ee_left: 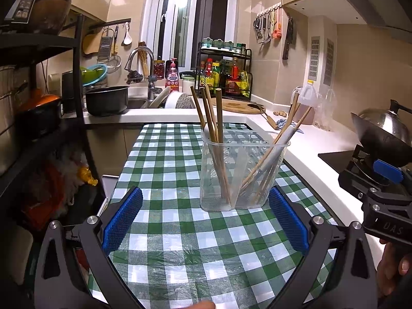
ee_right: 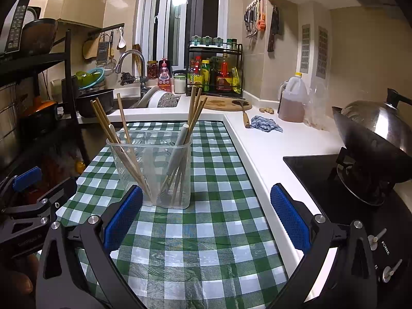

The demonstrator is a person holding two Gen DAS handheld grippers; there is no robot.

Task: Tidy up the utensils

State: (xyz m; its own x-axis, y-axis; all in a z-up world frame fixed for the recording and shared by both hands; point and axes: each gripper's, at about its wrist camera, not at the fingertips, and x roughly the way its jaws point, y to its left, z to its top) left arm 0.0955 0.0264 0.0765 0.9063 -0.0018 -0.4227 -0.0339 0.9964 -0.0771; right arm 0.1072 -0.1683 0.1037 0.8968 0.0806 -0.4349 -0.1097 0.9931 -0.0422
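Observation:
A clear plastic utensil holder point(ee_left: 243, 172) stands upright on the green checked tablecloth point(ee_left: 175, 164). It has two compartments. Several wooden chopsticks point(ee_left: 213, 126) lean in the left one. More chopsticks and a white-handled utensil point(ee_left: 279, 146) lean in the right one. My left gripper point(ee_left: 204, 219) is open and empty, just in front of the holder. In the right wrist view the holder point(ee_right: 152, 170) is ahead on the left. My right gripper point(ee_right: 206, 219) is open and empty, to the holder's right and a little nearer. Nothing lies loose on the cloth.
A white counter point(ee_right: 257, 139) runs along the right with a blue rag point(ee_right: 265, 126), an oil jug point(ee_right: 293, 100) and a wok on the stove point(ee_right: 373, 139). A sink with dishes point(ee_right: 157, 97) is behind. A black shelf rack point(ee_left: 38, 118) stands left.

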